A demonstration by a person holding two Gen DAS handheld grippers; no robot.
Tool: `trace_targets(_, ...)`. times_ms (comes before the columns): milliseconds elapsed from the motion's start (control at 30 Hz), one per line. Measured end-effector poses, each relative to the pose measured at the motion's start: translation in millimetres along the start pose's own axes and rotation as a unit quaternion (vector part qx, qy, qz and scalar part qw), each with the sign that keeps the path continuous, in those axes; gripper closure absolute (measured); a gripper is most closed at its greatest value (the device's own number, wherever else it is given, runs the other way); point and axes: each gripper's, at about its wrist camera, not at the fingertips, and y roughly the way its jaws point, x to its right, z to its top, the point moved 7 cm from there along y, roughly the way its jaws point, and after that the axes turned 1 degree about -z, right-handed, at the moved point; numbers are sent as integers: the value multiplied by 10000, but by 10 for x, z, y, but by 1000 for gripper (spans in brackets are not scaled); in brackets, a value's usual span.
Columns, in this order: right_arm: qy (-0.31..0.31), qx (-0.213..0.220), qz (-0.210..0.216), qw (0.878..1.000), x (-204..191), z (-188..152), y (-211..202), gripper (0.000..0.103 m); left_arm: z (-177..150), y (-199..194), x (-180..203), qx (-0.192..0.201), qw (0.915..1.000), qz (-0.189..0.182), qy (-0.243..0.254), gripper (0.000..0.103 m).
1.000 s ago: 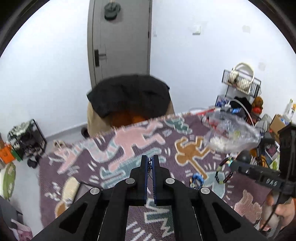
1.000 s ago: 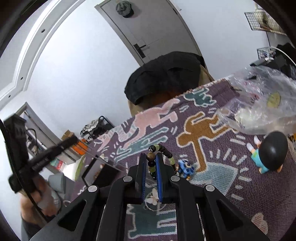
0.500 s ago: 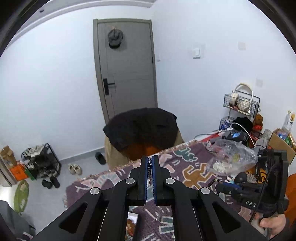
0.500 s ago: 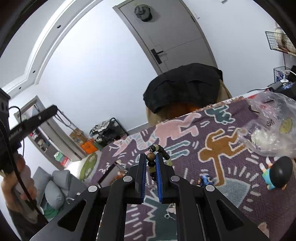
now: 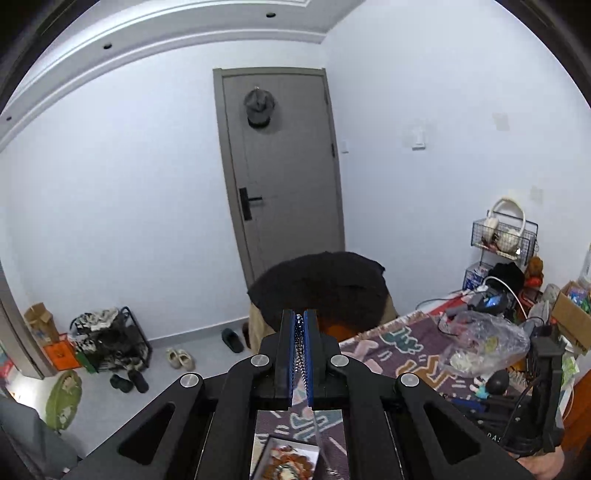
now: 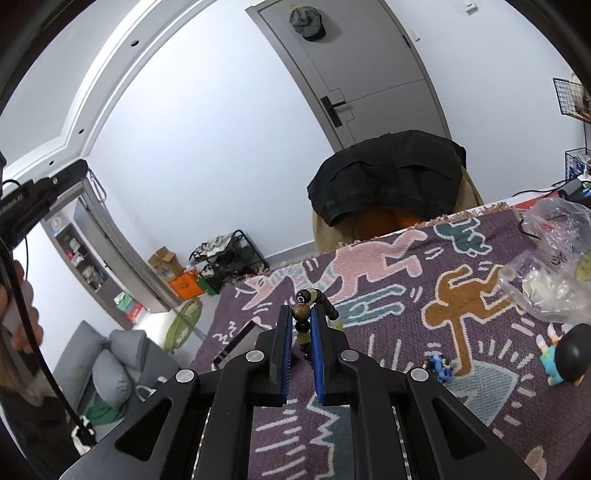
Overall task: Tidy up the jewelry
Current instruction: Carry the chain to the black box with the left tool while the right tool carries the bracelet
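Left gripper (image 5: 300,325) was pinching a thin silver chain (image 5: 300,345) between its blue pads, jaws nearly pressed together; the chain ran down the gap and trailed out below, over the jewelry tray (image 5: 286,459). The tray sat straight under that gripper on the patterned purple rug (image 5: 406,354) and held a pile of orange-brown beaded pieces; exact count unreadable.

Right gripper (image 6: 300,321) was clamped on a beaded bracelet (image 6: 306,314): brown, black and pale green beads, with one loop arching up over the right fingertip. Raised off the rug, not touching it.

Count: 2 grippers, 1 chain, 1 bracelet, 1 tray.

Around, right wrist view:
- dark-edged tray corner (image 6: 236,341) just left of the fingers
- small blue figurine (image 6: 439,365) on the rug, right of the gripper
- black-haired doll figure (image 6: 565,360) further right
- clear plastic bag (image 6: 550,273) of odds and ends, far right
- chair with a black jacket (image 6: 388,177) at the rug's far edge
- grey door (image 6: 365,66) with a cap (image 6: 306,22) hung on it

Left wrist view: the other gripper's black body (image 5: 543,391) sat low right, beside the bag (image 5: 487,343). Shoe rack (image 5: 110,339) and slippers on the floor, left. Wire basket shelf (image 5: 502,236) with headphones on the right wall.
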Motion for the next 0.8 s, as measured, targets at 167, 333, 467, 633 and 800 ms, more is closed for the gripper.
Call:
trace_targets(167,-50,-9,15,10000,-58,12,38,92,20,-8,-66,12,10000,56,-17,99)
trace_targets(333,-91,-18,38,9999,-113,23,74,92,-36,31,-78,-25,10000,52,-8,99)
trace_targets(467,-119,-49,57,9999,-154,10,119,92,-176,144,-133,-167,9998,40,-43,99)
trace_targets(633,-153,-148,72,9997,-203,-31,239,92,-549,397,-241,-514,9985,-35,-191,99)
trace_targets(800,-211,-256,78,9994,-284,-67,382,92,-1118,733,-322,-1004,9937,-217,-453,99)
